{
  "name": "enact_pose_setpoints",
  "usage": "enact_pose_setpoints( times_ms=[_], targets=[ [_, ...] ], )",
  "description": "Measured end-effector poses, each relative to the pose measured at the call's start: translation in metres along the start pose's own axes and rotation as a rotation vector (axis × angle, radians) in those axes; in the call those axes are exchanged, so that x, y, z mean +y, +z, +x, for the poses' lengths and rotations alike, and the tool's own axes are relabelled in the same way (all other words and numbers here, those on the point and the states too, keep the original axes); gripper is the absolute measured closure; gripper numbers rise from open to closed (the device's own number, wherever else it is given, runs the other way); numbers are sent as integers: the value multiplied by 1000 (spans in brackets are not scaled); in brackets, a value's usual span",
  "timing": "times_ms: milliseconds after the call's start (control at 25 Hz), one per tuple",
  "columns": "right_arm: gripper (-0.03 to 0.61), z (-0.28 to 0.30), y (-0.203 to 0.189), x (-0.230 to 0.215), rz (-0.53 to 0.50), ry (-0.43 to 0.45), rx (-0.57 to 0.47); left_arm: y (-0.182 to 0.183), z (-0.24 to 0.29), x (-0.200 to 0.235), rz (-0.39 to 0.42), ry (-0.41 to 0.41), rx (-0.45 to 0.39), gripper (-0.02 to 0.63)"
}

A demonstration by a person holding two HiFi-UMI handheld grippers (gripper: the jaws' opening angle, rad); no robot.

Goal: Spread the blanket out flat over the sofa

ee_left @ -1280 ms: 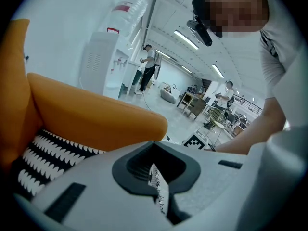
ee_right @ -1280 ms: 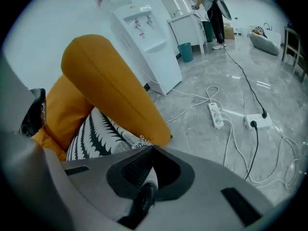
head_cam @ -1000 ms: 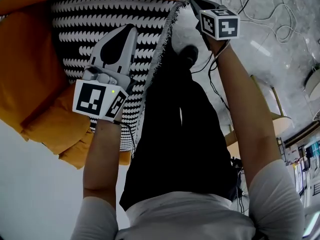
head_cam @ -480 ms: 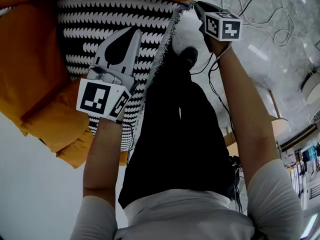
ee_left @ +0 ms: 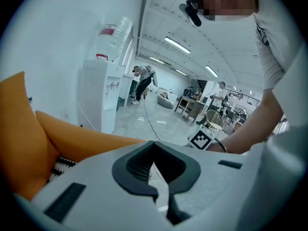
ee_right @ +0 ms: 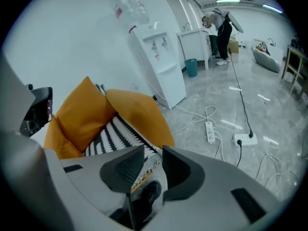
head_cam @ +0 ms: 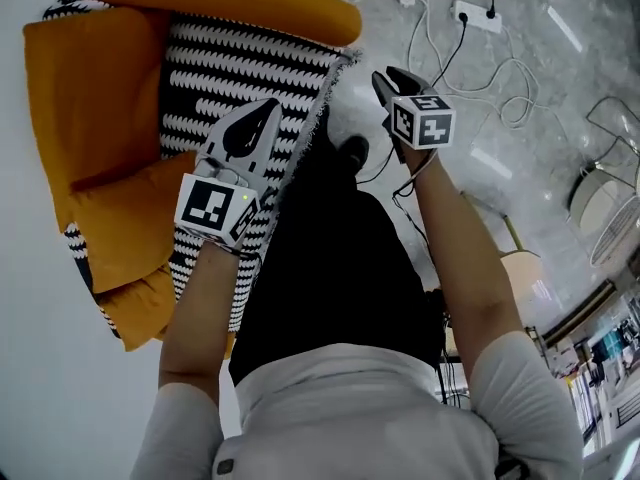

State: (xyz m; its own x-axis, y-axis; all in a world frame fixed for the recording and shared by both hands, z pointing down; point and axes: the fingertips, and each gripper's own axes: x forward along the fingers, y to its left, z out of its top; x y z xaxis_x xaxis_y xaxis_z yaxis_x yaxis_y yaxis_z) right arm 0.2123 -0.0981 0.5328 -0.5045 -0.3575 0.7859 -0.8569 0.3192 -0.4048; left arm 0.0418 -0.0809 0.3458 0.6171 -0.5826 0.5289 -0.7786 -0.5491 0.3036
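The black-and-white patterned blanket lies over the seat of the orange sofa, its fringed edge along the front. My left gripper hovers above the blanket's front part with its tips together and nothing between them. My right gripper hangs over the floor just right of the fringed corner, clear of it. Its jaws are opening with nothing between them. The blanket and the sofa show beyond them.
The person's dark trousers and a shoe stand against the sofa's front. Power strips and cables lie on the grey floor at the right. A wire chair stands far right. A water dispenser stands behind the sofa.
The right gripper's jaws have parted and it now hangs clear of the blanket's fringed corner, which lies on the sofa. The head view now takes in more of the sofa; the left gripper stays over the blanket.
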Motion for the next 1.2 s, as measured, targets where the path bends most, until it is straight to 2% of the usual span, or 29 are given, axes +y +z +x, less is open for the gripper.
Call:
enact_pose_setpoints(
  times_ms=[360,520,720,800,1000,1200],
  targets=[
    [446,-181,84,84,-139,64,-230,106,-79,-79,97,-7,-101,604],
    [462,-261,96,116,-135,105,-336,138,-115,-111,140,-5,-146,604],
    [484,-349,121,155,-229,111,-442,187,-165,-143,197,15,-223,604],
    [526,-383,126,170,-262,100,-495,199,-185,-159,221,17,-244,604],
    [543,-456,134,215,-347,117,-610,218,-231,-190,242,31,-292,604],
    [549,-507,132,254,-436,136,-681,228,-261,-217,254,46,-337,604]
  ],
)
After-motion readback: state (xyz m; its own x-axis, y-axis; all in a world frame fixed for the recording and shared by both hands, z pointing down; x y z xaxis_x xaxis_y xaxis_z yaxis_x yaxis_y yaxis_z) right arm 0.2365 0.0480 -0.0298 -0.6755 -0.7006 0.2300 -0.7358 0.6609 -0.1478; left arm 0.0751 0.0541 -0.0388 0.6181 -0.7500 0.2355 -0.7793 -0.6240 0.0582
